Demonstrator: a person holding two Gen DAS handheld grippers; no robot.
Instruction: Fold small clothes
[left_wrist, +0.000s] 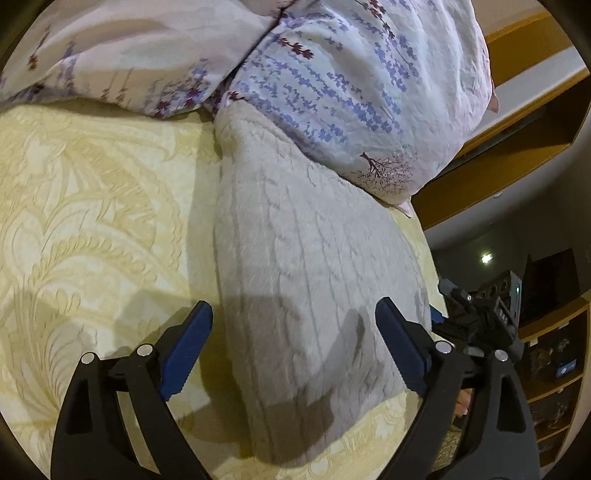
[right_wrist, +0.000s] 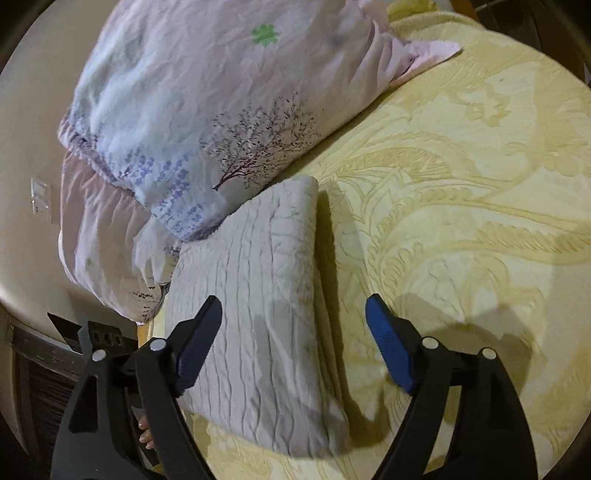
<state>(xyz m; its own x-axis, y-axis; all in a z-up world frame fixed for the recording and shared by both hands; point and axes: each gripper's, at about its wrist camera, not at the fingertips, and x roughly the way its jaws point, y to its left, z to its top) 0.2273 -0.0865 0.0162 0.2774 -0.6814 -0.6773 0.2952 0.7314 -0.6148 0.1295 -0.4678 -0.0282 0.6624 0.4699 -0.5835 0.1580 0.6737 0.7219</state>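
Observation:
A folded pale grey fleece garment (left_wrist: 306, 280) lies on the yellow patterned bedspread (left_wrist: 92, 206), its far end against a floral pillow (left_wrist: 351, 85). My left gripper (left_wrist: 293, 317) is open and empty, hovering over the garment's near part. In the right wrist view the same garment (right_wrist: 255, 295) lies as a long folded block. My right gripper (right_wrist: 293, 314) is open and empty above its right edge, with the left finger over the garment and the right finger over the bedspread (right_wrist: 461, 221).
Floral pillows (right_wrist: 192, 110) are stacked at the bed's head. The bed's edge runs just beyond the garment, with wooden shelves (left_wrist: 554, 369) and dark clutter beside it. A wall and socket plate (right_wrist: 40, 201) lie past the pillows.

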